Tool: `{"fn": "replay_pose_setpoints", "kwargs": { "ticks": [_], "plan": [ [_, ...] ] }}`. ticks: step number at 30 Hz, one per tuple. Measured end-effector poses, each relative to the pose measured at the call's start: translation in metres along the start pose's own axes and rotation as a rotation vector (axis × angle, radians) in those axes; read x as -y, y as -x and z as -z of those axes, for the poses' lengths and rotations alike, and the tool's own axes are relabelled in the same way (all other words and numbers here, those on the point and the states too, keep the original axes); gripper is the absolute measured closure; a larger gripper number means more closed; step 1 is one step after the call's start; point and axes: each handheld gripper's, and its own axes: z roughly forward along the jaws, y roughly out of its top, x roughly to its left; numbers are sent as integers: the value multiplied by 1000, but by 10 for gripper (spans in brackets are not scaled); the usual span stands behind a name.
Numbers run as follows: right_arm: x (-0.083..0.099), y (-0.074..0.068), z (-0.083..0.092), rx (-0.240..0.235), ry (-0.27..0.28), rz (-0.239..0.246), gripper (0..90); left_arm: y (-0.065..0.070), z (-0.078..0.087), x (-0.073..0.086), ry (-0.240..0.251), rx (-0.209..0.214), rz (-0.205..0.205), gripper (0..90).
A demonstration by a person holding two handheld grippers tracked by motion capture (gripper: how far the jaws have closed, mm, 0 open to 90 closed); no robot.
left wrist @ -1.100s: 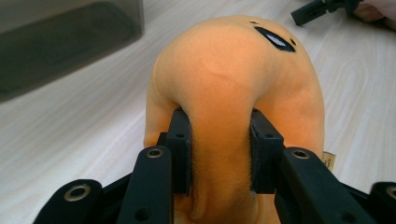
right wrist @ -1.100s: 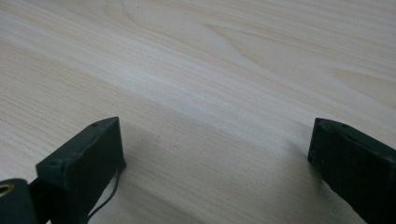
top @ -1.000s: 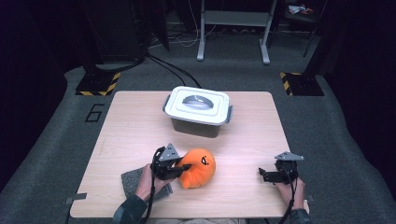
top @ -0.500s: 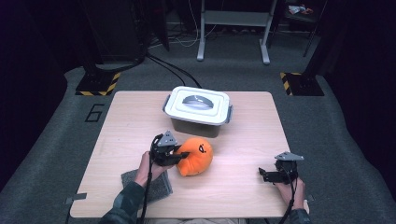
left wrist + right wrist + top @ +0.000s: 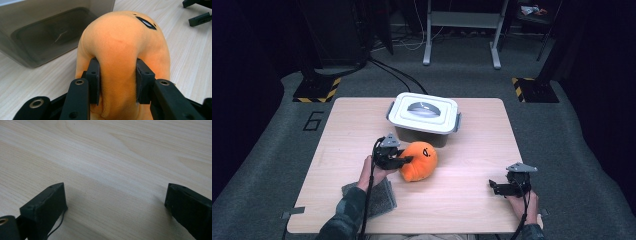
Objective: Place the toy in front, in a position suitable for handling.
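An orange plush toy with a small black mark lies on the wooden table, just in front of a grey box with a white lid. My left gripper comes at the toy from its left and is shut on it. In the left gripper view the pads squeeze a fold of the orange plush, and the box wall rises just behind. My right gripper rests near the table's front right, open, with bare wood between its jaws.
A grey textured pad lies at the front left of the table, partly under the left forearm. Black stands and cables sit on the floor beyond the table's far edge.
The left gripper has carried the orange toy away from the front edge toward the box. The right gripper has stayed put.
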Motion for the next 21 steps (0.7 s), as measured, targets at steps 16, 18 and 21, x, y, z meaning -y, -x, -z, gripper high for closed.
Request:
{"fn": "replay_pose_setpoints", "kwargs": {
  "ticks": [16, 18, 21],
  "plan": [
    [0, 0, 0, 1, 0, 2, 30, -14, -4, 0, -27, -33, 33, 431],
    [0, 0, 0, 1, 1, 1, 31, -13, -2, 0, -22, -44, 38, 345],
    [0, 0, 0, 1, 1, 2, 31, -11, 1, -1, -14, -47, 39, 294]
  ]
}}
